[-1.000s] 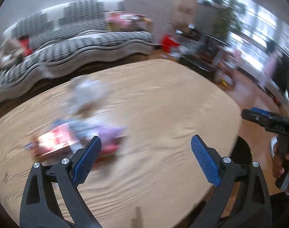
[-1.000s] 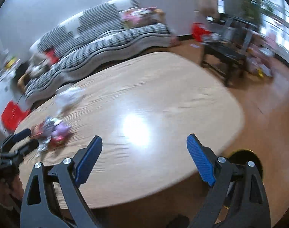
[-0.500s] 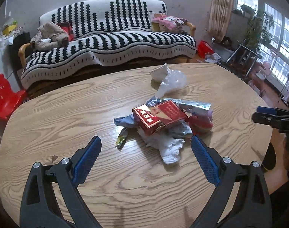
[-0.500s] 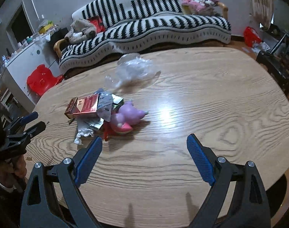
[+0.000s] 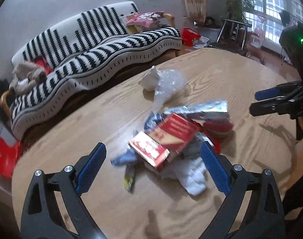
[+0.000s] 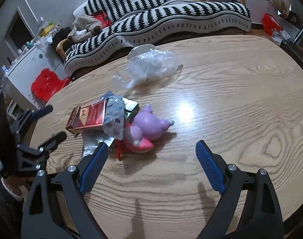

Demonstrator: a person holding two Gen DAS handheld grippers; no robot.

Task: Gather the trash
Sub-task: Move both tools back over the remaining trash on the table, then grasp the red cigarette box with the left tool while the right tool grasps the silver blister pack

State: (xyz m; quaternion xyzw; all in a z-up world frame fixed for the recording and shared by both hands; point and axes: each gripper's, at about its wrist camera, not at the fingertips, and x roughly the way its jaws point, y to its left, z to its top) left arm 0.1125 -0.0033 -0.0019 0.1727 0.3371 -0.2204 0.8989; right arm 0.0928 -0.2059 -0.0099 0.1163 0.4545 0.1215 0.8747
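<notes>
both the left gripper [image 5: 152, 165] and right gripper [image 6: 150, 166] hang wide and empty over the near table [image 6: 241, 103], flanking the trash pile [image 5: 179, 137], apparently lining up a first grab.

Glossy wood-grain table [image 6: 231, 99], crinkled clear plastic bag [image 6: 151, 63], shiny red cardboard box [image 6: 91, 115].

Flat red cardboard carton [image 6: 87, 117] with gold trim, at nine o'clock on the desk: printed characters present, too blurred to read.

Bare table [image 6: 241, 103] lies right of the trash pile [image 6: 115, 119]; clear bag [image 6: 151, 63] behind it.
</notes>
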